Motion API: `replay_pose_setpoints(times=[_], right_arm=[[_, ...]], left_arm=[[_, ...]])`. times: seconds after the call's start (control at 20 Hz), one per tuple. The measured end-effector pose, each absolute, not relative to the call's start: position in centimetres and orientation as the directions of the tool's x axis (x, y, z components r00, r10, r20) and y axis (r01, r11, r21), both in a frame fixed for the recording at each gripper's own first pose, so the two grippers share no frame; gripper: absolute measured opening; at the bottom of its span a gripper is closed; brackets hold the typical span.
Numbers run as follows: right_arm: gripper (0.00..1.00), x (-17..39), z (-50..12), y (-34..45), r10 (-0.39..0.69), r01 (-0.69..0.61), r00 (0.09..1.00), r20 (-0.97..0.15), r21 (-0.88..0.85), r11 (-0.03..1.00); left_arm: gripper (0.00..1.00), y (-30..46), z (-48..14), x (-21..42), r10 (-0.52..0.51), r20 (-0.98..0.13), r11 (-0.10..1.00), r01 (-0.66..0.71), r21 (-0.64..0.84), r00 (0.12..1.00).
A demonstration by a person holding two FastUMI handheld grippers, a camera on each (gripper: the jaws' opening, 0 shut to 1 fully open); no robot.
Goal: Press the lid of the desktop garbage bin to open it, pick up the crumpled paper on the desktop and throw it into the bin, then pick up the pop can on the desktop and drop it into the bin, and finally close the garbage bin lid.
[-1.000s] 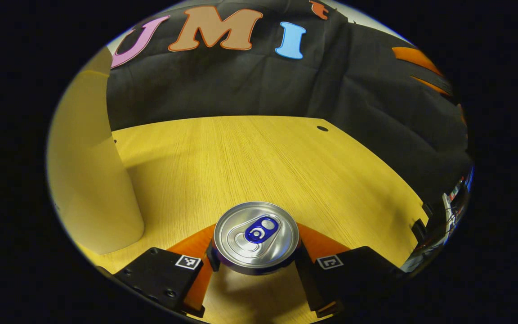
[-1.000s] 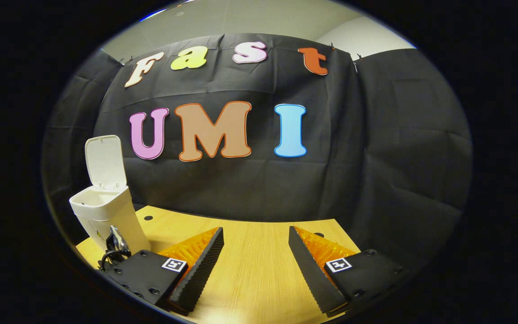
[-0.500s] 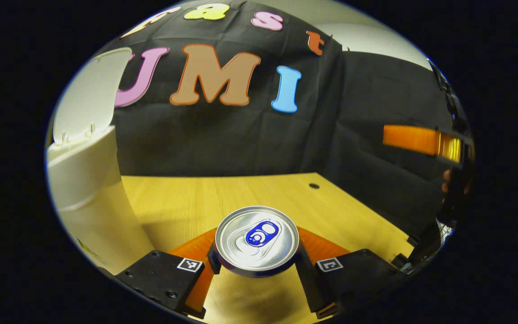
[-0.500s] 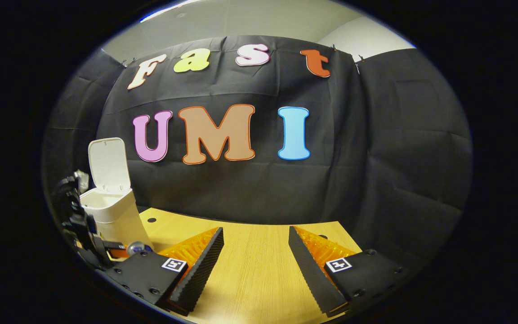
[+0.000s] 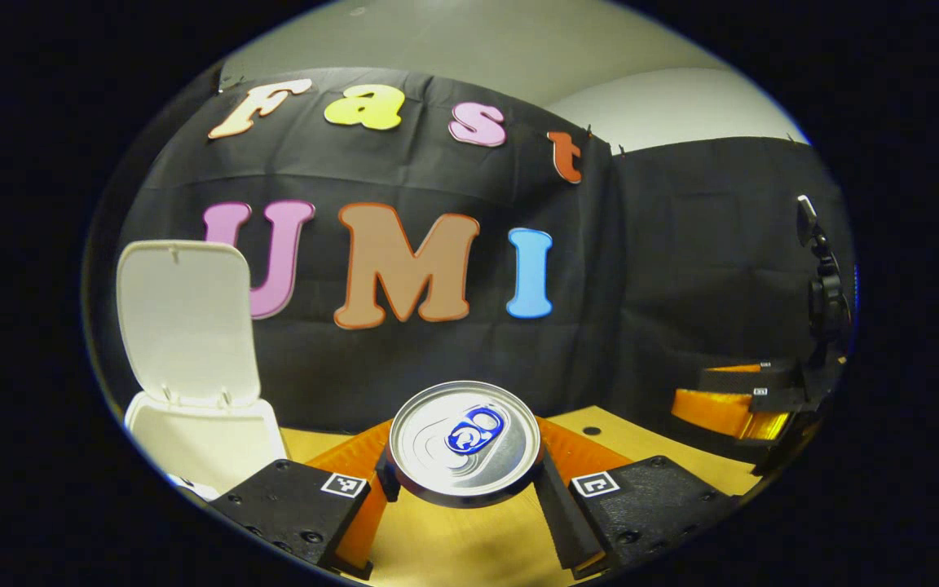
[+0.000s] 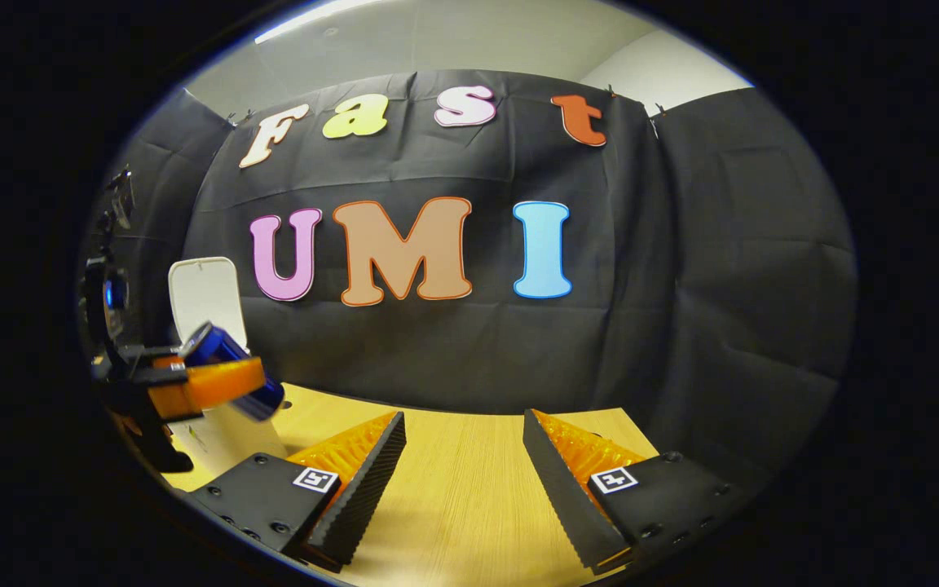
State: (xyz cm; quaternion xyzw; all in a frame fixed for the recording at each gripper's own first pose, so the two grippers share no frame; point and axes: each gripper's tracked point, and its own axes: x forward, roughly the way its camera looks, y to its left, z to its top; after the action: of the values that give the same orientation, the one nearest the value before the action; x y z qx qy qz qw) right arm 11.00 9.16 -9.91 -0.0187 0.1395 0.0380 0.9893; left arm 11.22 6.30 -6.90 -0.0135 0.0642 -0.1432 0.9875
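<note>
At the far left of the left gripper view stands the white garbage bin, its lid swung up and back. Just right of it, the left claw is clamped on the pop can, one finger on each side of the body just below the top rim, the pull-tab end facing the camera. In the right gripper view that same can hangs lifted off the counter, tilted, in front of the bin's raised lid.

The can is probably light and thin-walled (empty, I would guess), smooth metal that could slip or dent under a hard squeeze; a hold across the middle of the body, as here, suits it best.

Further right, the wood-grain counter looks flat, with small dark round holes near its back edge. The right claw rests low over it, fingers spread wide with nothing between them; it also shows at the right edge of the left gripper view. Black cloth walls the booth, pale wall above.
</note>
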Motion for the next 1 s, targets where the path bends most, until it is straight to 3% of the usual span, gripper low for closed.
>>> replay_pose_setpoints(times=[0.15, 0.6, 0.7, 1.0], right_arm=[[1.0, 11.1, -10.0, 9.6, 0.083, -0.092, 0.957, -0.278, -0.019, 0.996], [0.96, 11.4, -10.3, 11.2, 0.121, -0.13, 0.952, -0.28, -0.017, 0.991], [1.0, 11.5, -10.3, 11.7, 0.128, -0.138, 0.952, -0.278, -0.016, 0.99], [0.96, 11.4, -10.5, 12.3, 0.139, -0.15, 0.95, -0.28, -0.02, 0.988]], left_arm=[[0.76, 9.3, -4.4, 12.0, -0.208, -0.052, 0.978, 0.208, -0.002, 0.977], [0.75, 18.1, -3.0, 11.8, 0.026, -0.013, 0.998, -0.025, 0.051, 1.0], [0.75, 20.0, -3.3, 11.5, 0.08, -0.02, 0.994, -0.079, 0.073, 0.997], [0.75, 24.4, -5.6, 10.6, 0.201, -0.096, 0.977, -0.193, 0.085, 0.975]])
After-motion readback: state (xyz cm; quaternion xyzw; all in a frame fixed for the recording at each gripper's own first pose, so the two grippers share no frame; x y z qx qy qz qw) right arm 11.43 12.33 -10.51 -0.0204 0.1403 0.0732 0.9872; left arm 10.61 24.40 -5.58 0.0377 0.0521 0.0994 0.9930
